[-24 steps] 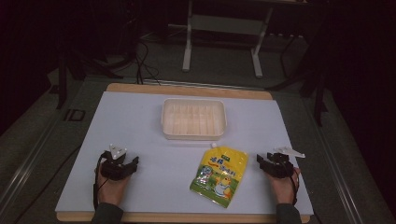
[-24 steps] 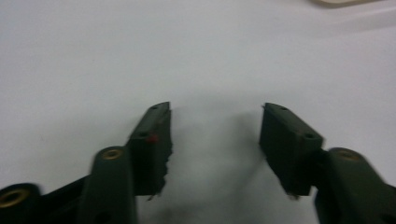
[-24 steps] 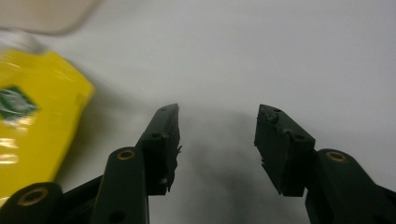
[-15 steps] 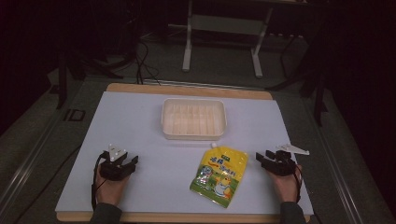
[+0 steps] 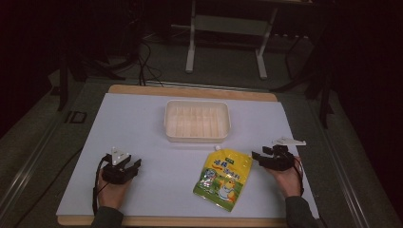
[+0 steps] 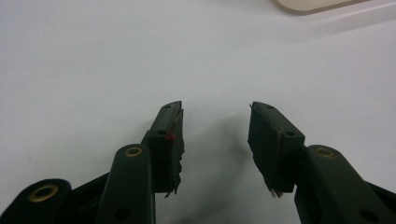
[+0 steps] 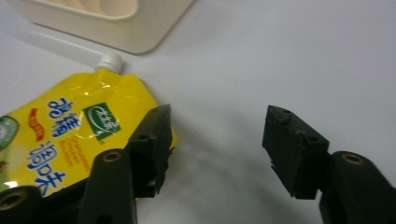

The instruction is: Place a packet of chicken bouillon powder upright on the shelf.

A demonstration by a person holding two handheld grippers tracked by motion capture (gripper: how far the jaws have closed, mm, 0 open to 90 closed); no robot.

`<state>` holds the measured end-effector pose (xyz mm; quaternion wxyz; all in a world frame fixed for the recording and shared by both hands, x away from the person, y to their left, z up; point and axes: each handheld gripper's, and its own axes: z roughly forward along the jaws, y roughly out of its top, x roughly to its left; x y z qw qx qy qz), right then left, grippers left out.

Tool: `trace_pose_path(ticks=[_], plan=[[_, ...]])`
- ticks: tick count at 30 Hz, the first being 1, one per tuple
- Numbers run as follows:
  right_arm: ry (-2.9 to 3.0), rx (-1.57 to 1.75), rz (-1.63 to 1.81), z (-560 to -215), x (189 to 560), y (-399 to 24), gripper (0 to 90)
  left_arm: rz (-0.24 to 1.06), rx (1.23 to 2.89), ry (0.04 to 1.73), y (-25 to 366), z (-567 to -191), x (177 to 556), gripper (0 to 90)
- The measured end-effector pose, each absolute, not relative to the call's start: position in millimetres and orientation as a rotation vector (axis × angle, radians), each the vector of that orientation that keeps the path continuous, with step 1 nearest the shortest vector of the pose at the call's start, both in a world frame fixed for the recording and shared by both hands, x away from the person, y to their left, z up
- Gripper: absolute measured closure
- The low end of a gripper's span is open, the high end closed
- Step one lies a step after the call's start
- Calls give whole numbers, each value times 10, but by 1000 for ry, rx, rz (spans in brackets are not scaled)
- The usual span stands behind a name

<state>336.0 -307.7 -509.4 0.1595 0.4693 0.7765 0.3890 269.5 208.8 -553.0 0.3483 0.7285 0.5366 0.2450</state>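
While both hands rest on the near part of the white table [image 5: 142, 133], a yellow pouch [image 5: 223, 179] lies flat between them, nearer the right side, its small white cap [image 5: 217, 148] pointing toward the far edge. Beyond that cap, a cream tray [image 5: 197, 120] sits at the middle of the table (ribbed inside, nothing in it that can be made out). The left gripper [image 5: 127, 167] sits at the near left, well apart from the pouch, held in the person's left hand [image 5: 111, 190]; in the left gripper view its jaws stand apart with only bare table between them, and a corner of the tray shows at the far right. The right gripper [image 5: 259, 156] is at the near right, just beside the pouch's right edge, held by the right hand [image 5: 285, 179]. In the right gripper view its jaws are likewise spread wide and grip nothing; the left one overlaps the pouch's edge, though whether it touches cannot be told. Dark floor and a metal stand [image 5: 225, 28] lie beyond the table.
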Motion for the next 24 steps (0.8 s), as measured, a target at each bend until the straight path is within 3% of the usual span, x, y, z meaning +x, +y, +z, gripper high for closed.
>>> trace_pose_path(ticks=[8,24], plan=[[2292,1319,1154,-5103,3458,-2915,346,623,1884,1399,2099,-5533,2703,550],[2408,1289,1127,-5268,3533,-2722,360,626,1884,1408,2093,-5535,2707,545]])
